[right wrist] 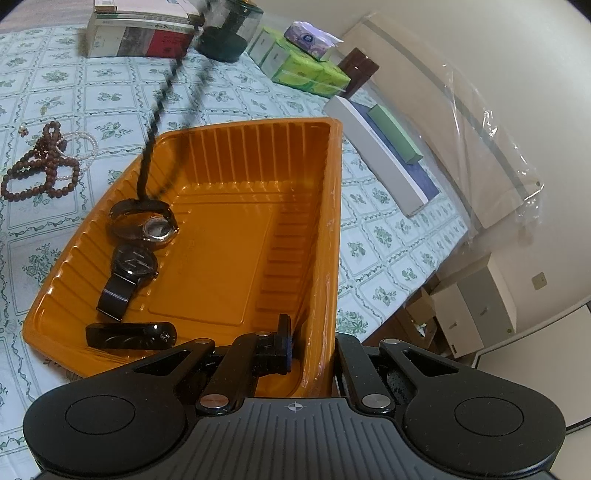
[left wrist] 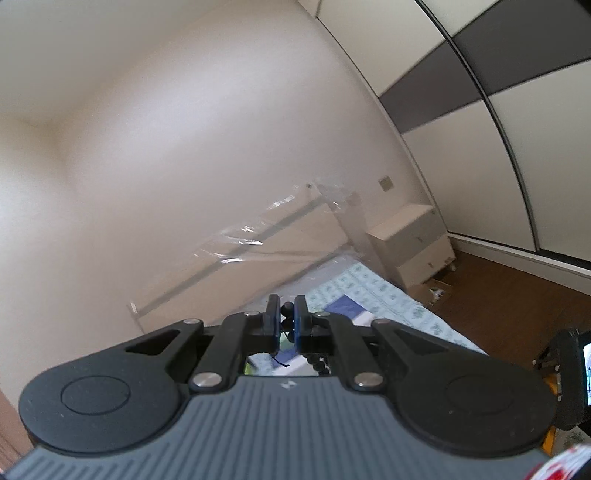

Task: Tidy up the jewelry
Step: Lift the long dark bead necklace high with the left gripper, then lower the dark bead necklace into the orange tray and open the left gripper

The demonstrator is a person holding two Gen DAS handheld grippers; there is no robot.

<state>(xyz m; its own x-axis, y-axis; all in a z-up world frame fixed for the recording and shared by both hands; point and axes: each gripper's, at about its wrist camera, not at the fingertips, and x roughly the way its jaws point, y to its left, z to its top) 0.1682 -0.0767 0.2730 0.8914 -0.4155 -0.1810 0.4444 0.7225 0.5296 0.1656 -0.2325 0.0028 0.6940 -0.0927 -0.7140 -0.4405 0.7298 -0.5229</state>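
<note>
My left gripper (left wrist: 287,320) is raised high above the table and shut on a black bead necklace (left wrist: 287,316). In the right wrist view that necklace (right wrist: 155,118) hangs in a blurred loop down into the orange plastic tray (right wrist: 317,206), its lower end near a bangle watch (right wrist: 147,221). A black-strap watch (right wrist: 127,275) and a black band (right wrist: 129,335) also lie in the tray. My right gripper (right wrist: 314,343) is shut on the tray's near right wall. Brown bead strings (right wrist: 44,166) and a pearl bracelet (right wrist: 86,147) lie on the floral cloth to the tray's left.
Behind the tray stand a book stack (right wrist: 140,33), a dark round stand (right wrist: 221,44), green tissue packs (right wrist: 303,70) and a brown box (right wrist: 358,70). A white flat box (right wrist: 376,155) lies right of the tray. The table's right edge drops to a wooden floor with white drawers (right wrist: 476,310).
</note>
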